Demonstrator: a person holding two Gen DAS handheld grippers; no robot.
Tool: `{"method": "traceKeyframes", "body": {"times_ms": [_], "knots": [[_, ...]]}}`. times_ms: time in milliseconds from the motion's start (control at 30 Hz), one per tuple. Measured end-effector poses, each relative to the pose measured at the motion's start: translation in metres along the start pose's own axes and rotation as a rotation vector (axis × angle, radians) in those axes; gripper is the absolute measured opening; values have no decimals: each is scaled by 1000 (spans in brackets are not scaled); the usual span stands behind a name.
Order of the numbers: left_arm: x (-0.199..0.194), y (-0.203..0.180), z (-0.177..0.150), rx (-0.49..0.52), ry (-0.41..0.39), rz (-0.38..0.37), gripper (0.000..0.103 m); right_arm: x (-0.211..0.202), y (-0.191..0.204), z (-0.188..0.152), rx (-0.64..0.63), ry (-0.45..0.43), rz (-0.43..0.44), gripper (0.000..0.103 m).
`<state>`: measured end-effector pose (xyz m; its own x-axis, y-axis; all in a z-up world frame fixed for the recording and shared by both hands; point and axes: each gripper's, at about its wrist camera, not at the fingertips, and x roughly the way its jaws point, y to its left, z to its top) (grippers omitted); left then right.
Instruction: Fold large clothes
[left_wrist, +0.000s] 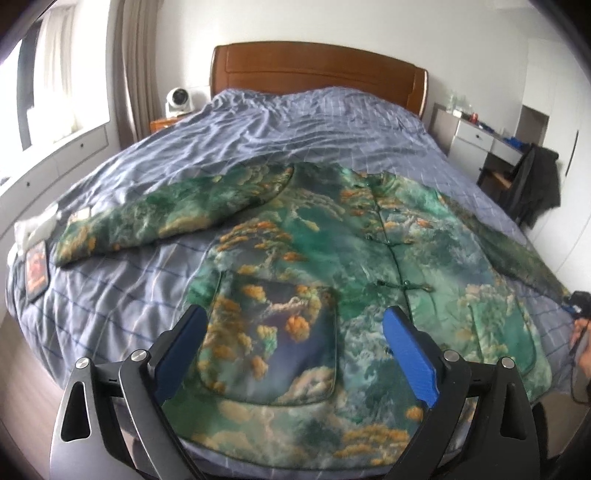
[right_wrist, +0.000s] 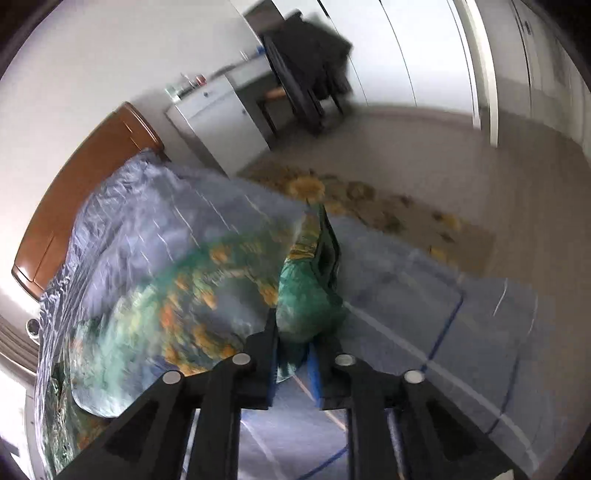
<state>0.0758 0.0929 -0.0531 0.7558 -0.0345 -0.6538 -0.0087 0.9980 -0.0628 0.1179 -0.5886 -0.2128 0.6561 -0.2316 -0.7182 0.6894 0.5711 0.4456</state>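
Right claw (right_wrist: 293, 363) pinched the jacket (left_wrist: 332, 258) sleeve (right_wrist: 310, 295) at the bed's (left_wrist: 110, 295) side edge; left claw (left_wrist: 295, 354), wide open and empty, hovered over the hem.

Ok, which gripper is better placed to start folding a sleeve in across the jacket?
Right. The right gripper is already shut on a sleeve of the jacket; the left gripper is open above the hem, holding nothing.

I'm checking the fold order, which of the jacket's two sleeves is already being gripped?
The sleeve on the wardrobe side of the green landscape-print jacket; the right gripper has its jaws shut on its cuff. The other sleeve lies flat, untouched.
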Motion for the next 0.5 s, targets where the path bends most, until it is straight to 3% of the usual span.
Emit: {"method": "traceKeyframes", "body": {"times_ms": [33, 100, 133, 200, 300, 500], "knots": [[-1, -3, 2, 8, -15, 18, 96, 0, -2, -1, 15, -2, 14, 21], [-6, -6, 3, 18, -53, 24, 99, -9, 1, 1, 10, -17, 37, 44], [-8, -9, 3, 22, -70, 27, 101, -14, 0, 1, 4, -22, 42, 48], [-8, -13, 4, 25, -77, 18, 101, -33, 8, -2, -54, -54, 21, 50], [0, -24, 4, 14, -32, -55, 101, -66, 22, -10, -201, -89, -19, 54], [21, -46, 14, 55, 65, -102, 101, -93, -2, -12, -207, -49, -19, 58]]}}
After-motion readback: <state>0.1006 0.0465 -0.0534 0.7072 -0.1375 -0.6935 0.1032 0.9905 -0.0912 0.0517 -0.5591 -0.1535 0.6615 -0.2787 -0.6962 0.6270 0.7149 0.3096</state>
